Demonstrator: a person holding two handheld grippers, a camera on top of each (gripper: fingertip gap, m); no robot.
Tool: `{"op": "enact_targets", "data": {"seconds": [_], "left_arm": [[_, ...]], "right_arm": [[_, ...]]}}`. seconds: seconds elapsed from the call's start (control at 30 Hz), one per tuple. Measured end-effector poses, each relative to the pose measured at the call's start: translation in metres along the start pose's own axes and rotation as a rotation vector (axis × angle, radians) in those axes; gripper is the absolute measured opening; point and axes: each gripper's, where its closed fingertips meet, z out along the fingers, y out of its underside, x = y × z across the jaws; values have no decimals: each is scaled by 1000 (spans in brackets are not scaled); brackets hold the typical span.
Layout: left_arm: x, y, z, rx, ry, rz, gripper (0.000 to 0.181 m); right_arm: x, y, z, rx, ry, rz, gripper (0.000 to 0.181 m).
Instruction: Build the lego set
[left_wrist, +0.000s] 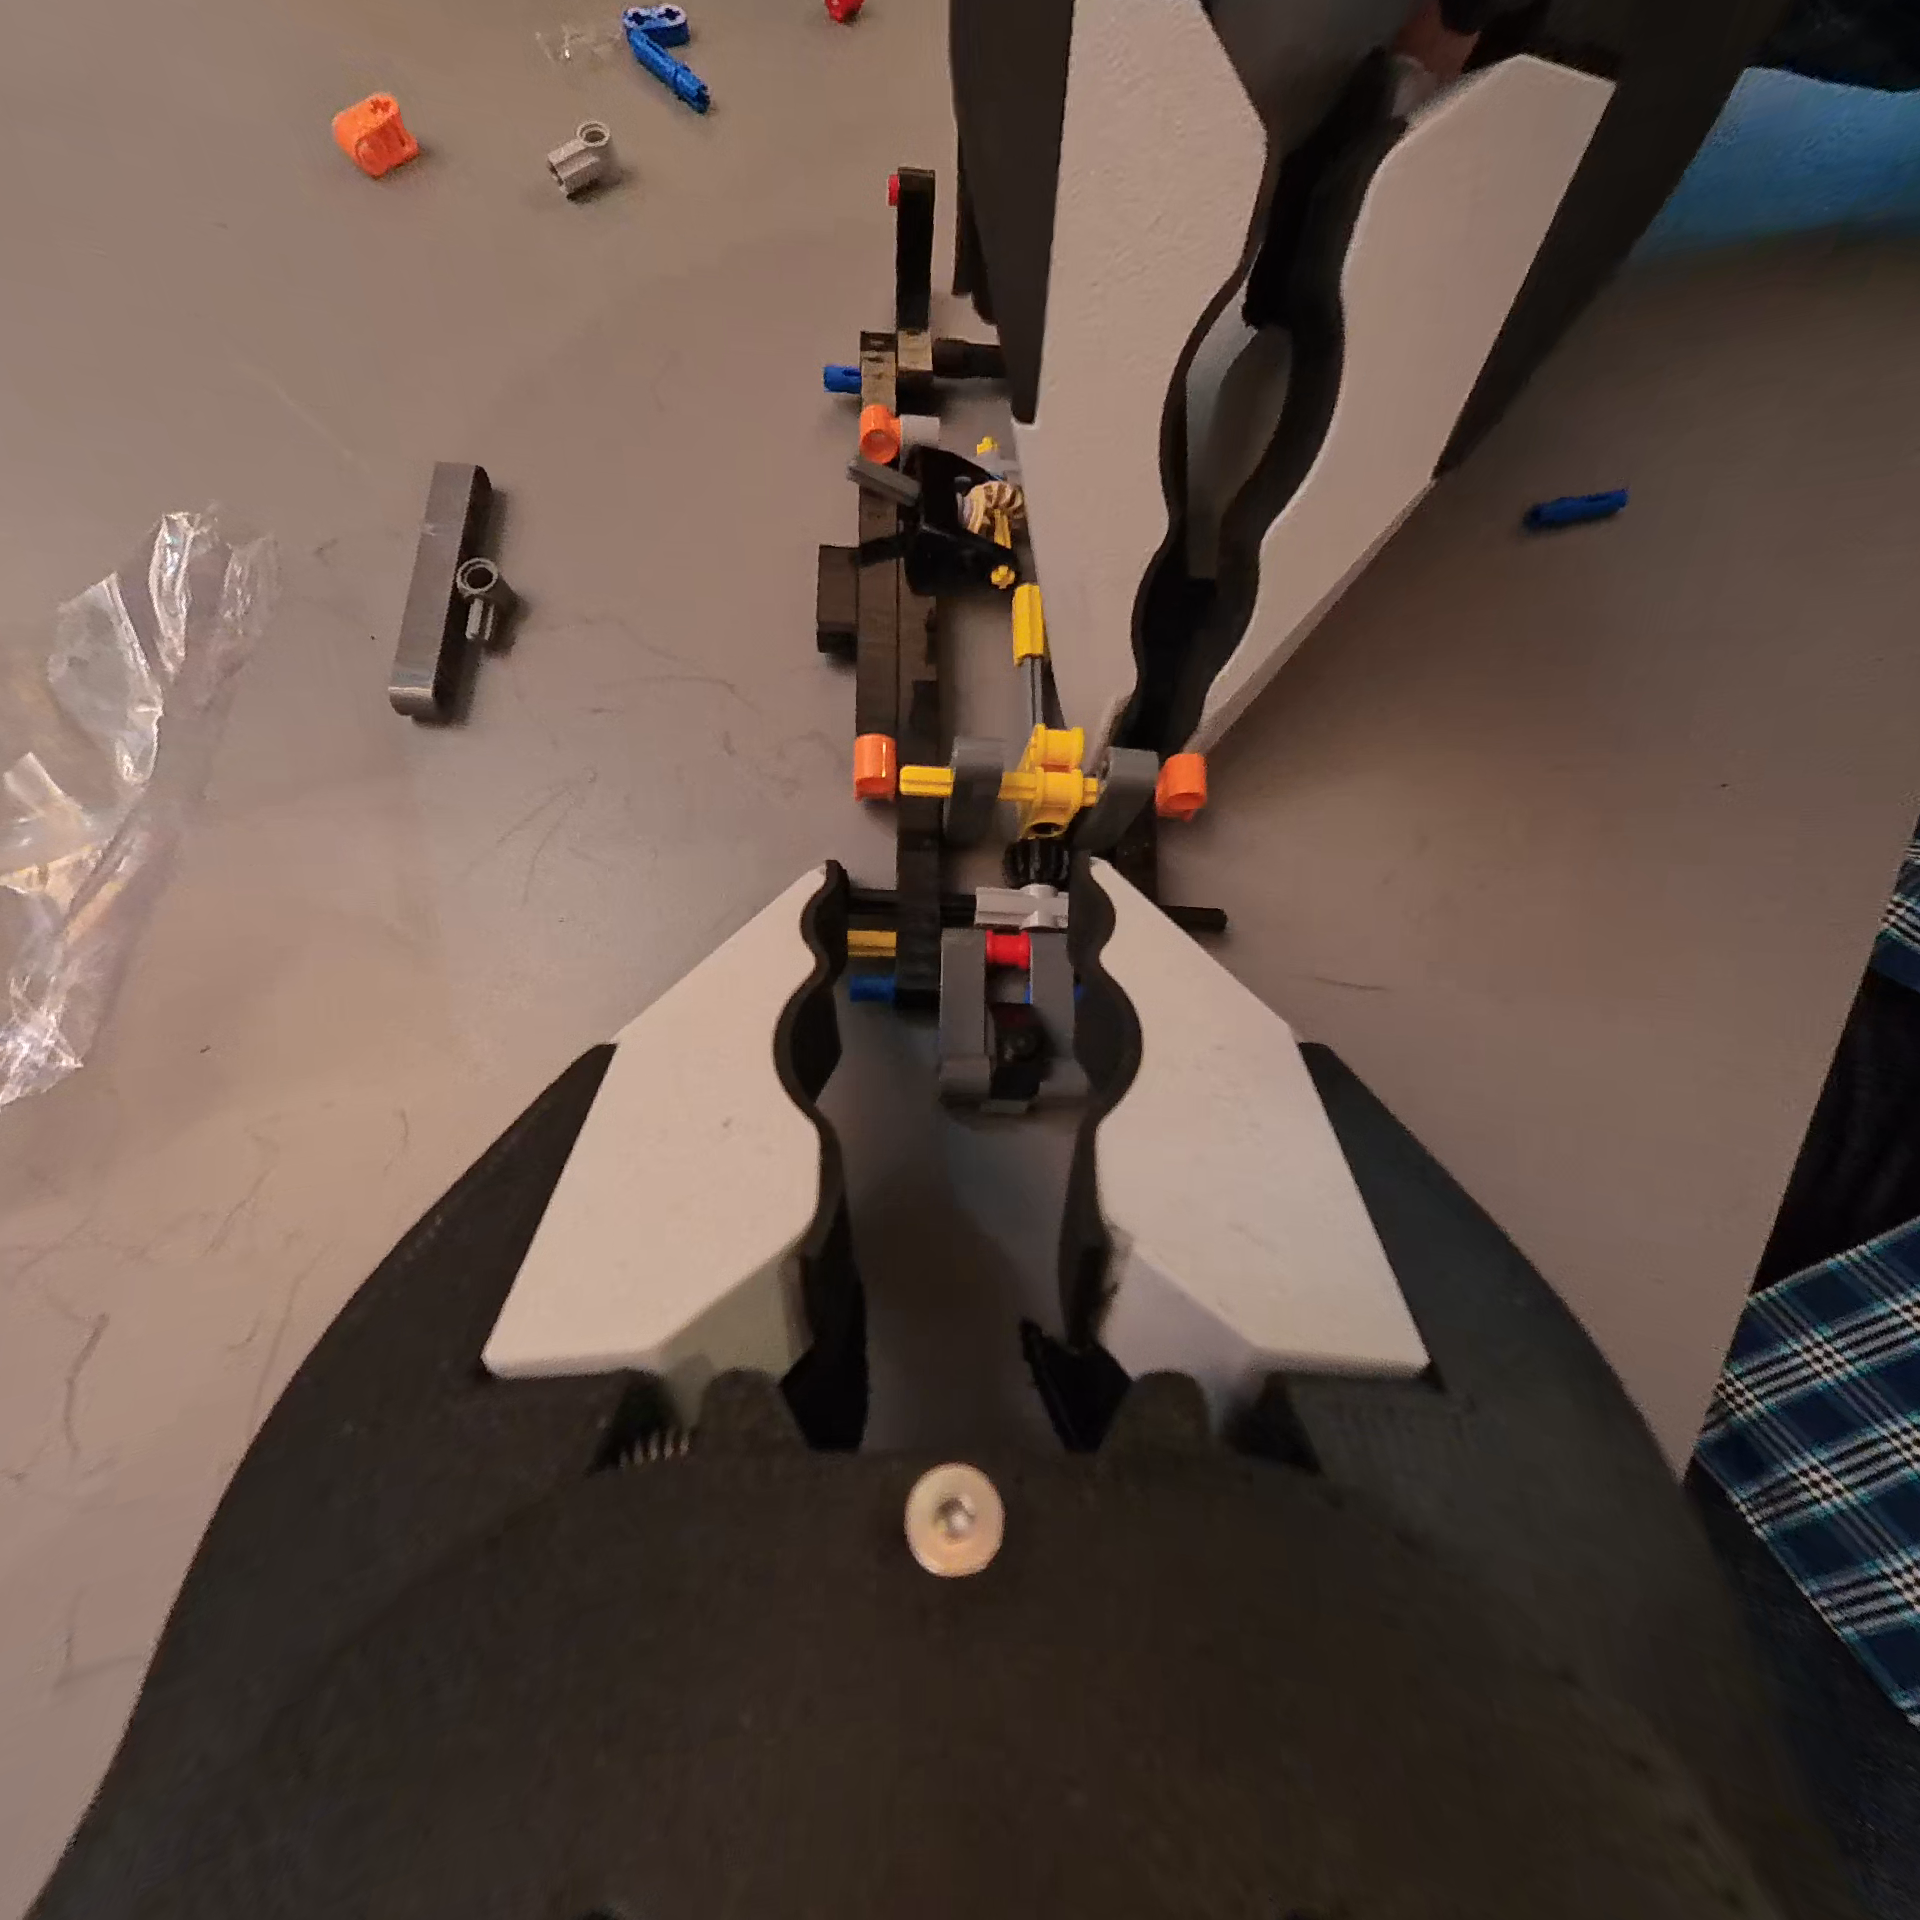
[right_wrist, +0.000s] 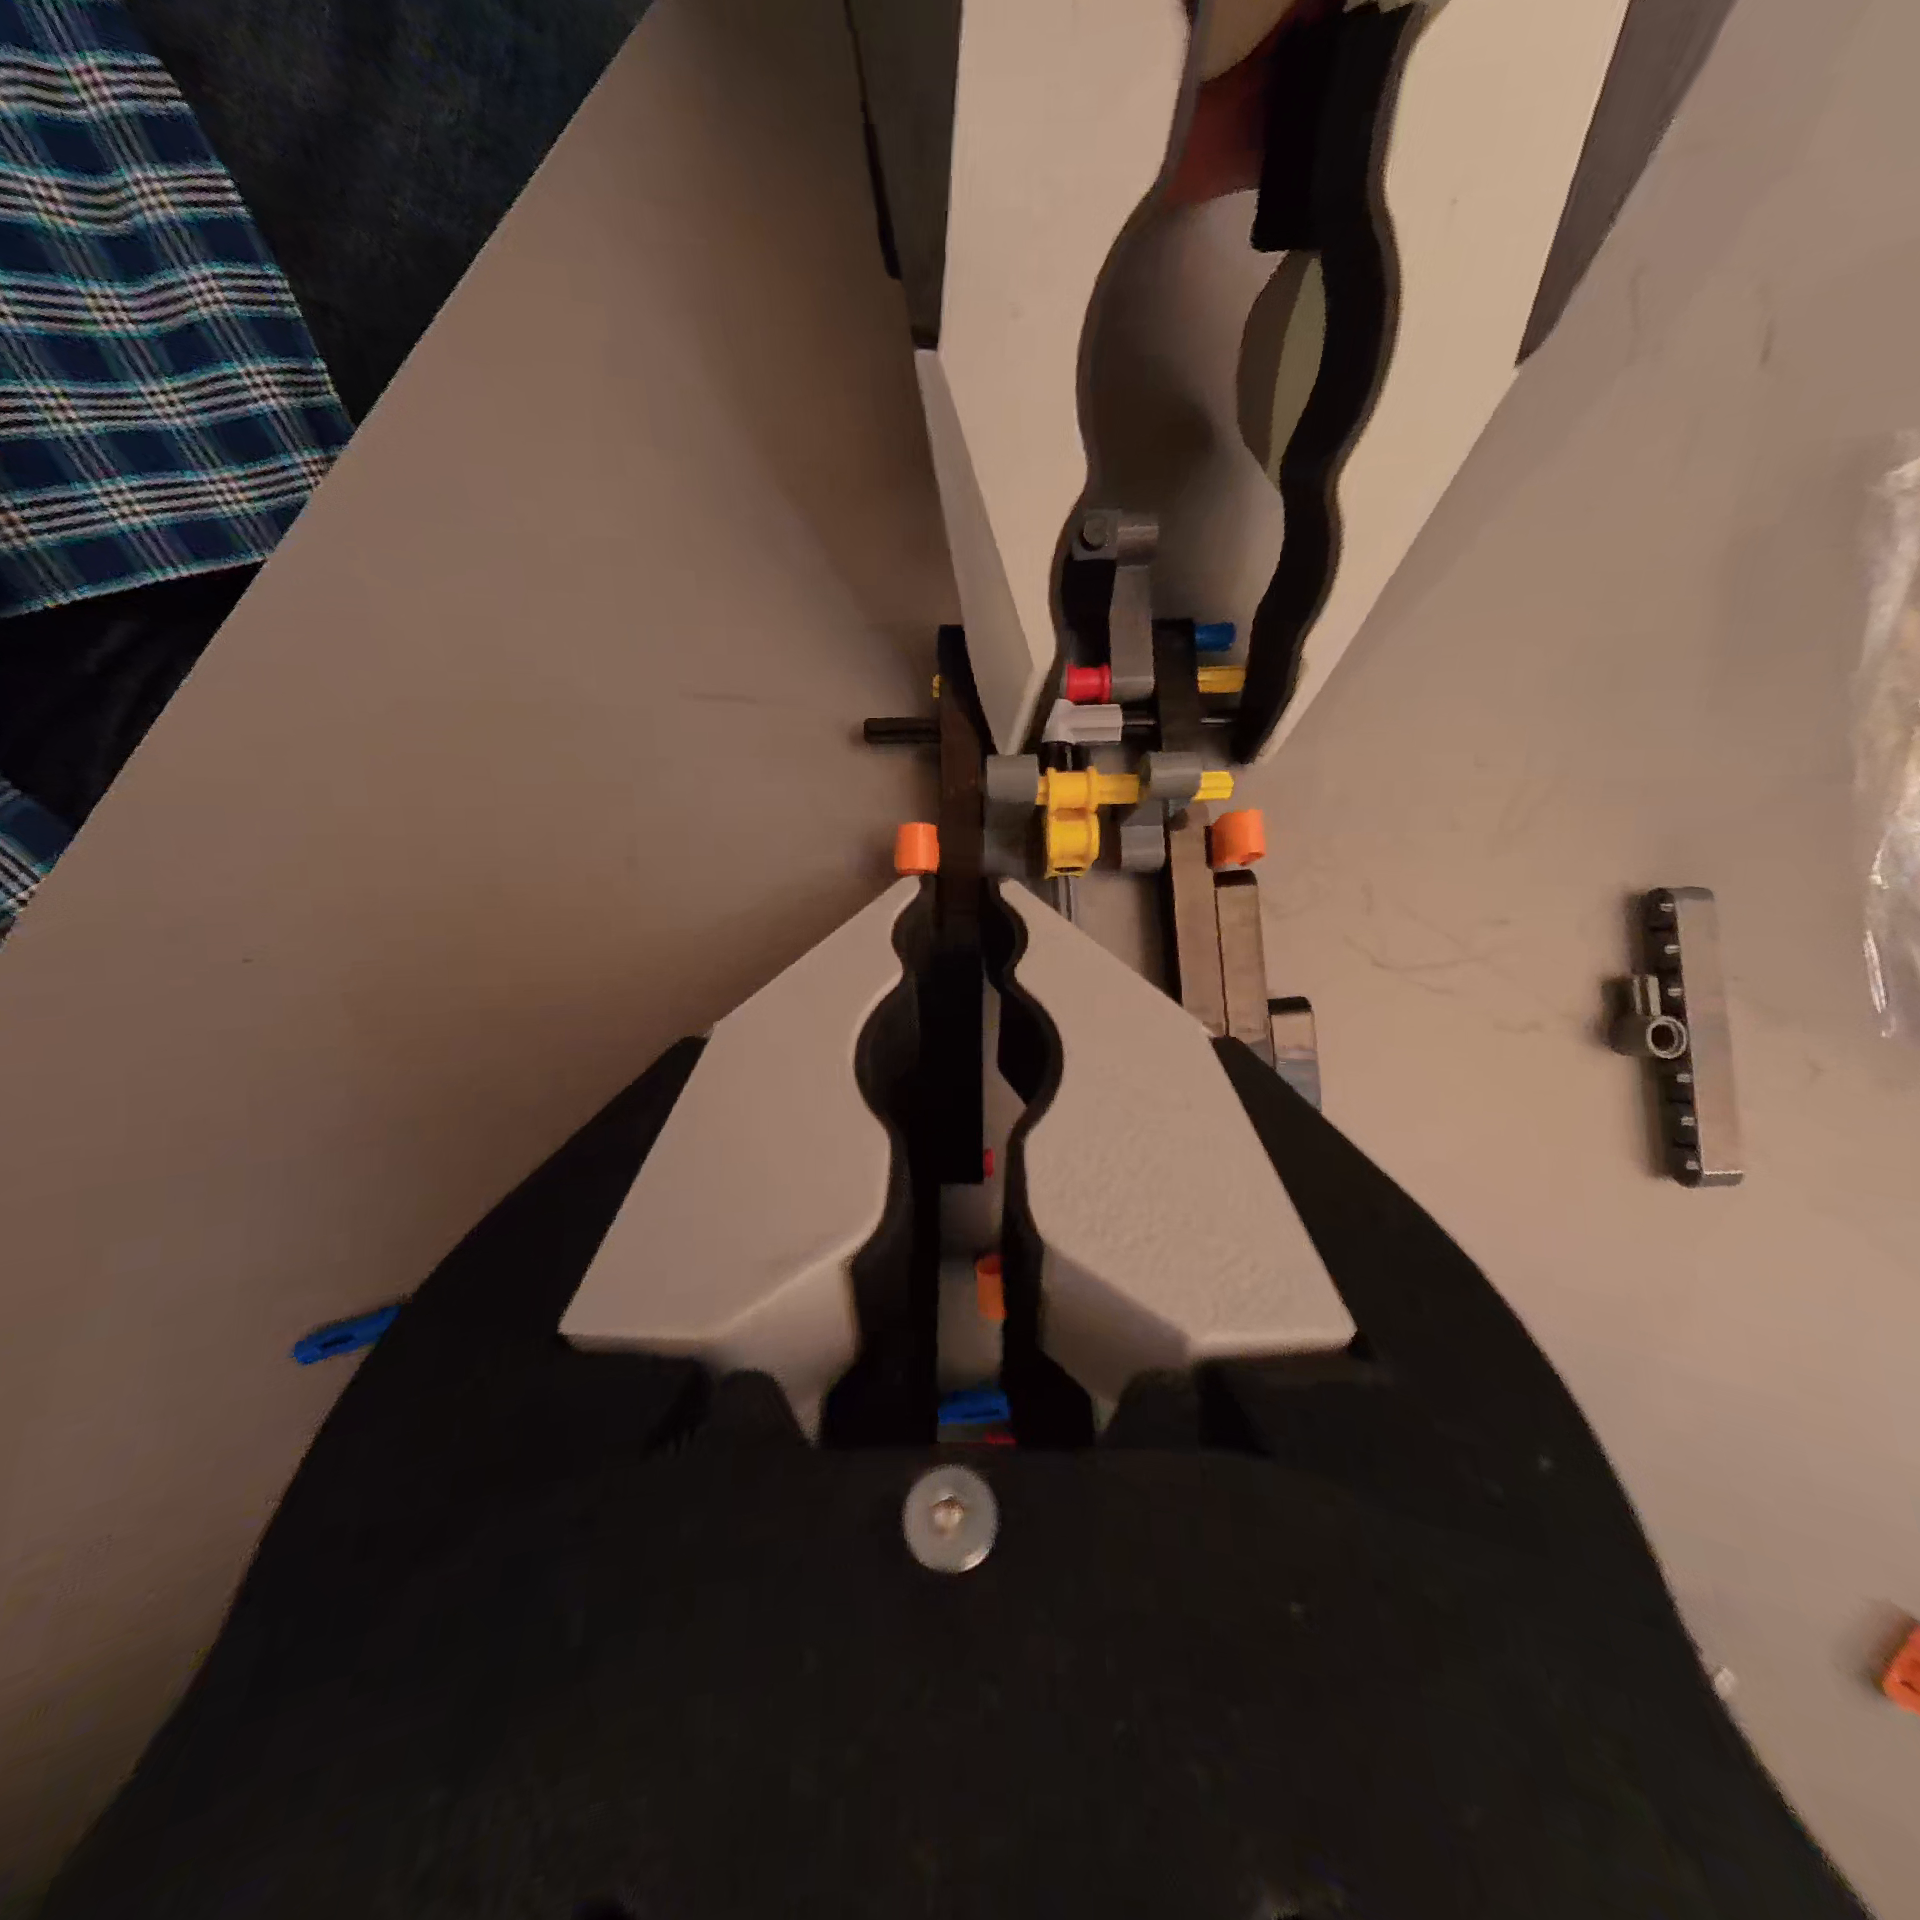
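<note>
The lego assembly (left_wrist: 894, 644) lies on the grey table: long black beams, orange bushes, a yellow axle with yellow connectors (left_wrist: 1049, 790), grey parts and small gears. My left gripper (left_wrist: 961, 904) is shut on its near end, around a grey frame with a red pin (left_wrist: 1006, 948) and a black beam. My right gripper (right_wrist: 961, 904) is shut on a black side beam (right_wrist: 956, 997) of the same assembly (right_wrist: 1070, 810). The two grippers face each other. The right gripper (left_wrist: 1143, 743) comes in from the top right in the left wrist view; the left gripper (right_wrist: 1138, 738) comes from the top in the right wrist view.
A loose grey beam with a grey connector (left_wrist: 442, 592) (right_wrist: 1688, 1039) lies to the side. An orange connector (left_wrist: 376, 135), a grey connector (left_wrist: 584, 158), blue pieces (left_wrist: 665, 57) and a blue pin (left_wrist: 1574, 509) (right_wrist: 343, 1335) are scattered. A clear plastic bag (left_wrist: 104, 748) and plaid cloth (left_wrist: 1829, 1455) border the table. The grippers are tip to tip, or close to it. Both grippers' tips are roughly 20 centimetres from the grey connector (left_wrist: 584, 158).
</note>
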Motion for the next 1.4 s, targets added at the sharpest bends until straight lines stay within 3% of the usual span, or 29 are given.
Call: {"op": "enact_targets", "data": {"seconds": [0.57, 0.93, 1.13, 1.4], "left_arm": [[2, 0, 1, -3, -1, 21, 41], [6, 0, -7, 5, 28, -25, 42], [9, 13, -25, -42, -12, 82, 33], [12, 12, -21, -3, -4, 153, 29]], "right_arm": [[-6, -1, -1, 0, -114, -141, 4], [-7, 0, -2, 8, -98, -106, 6], [-7, 0, -2, 9, -113, -116, 6], [-7, 0, -2, 10, -115, -137, 5]]}}
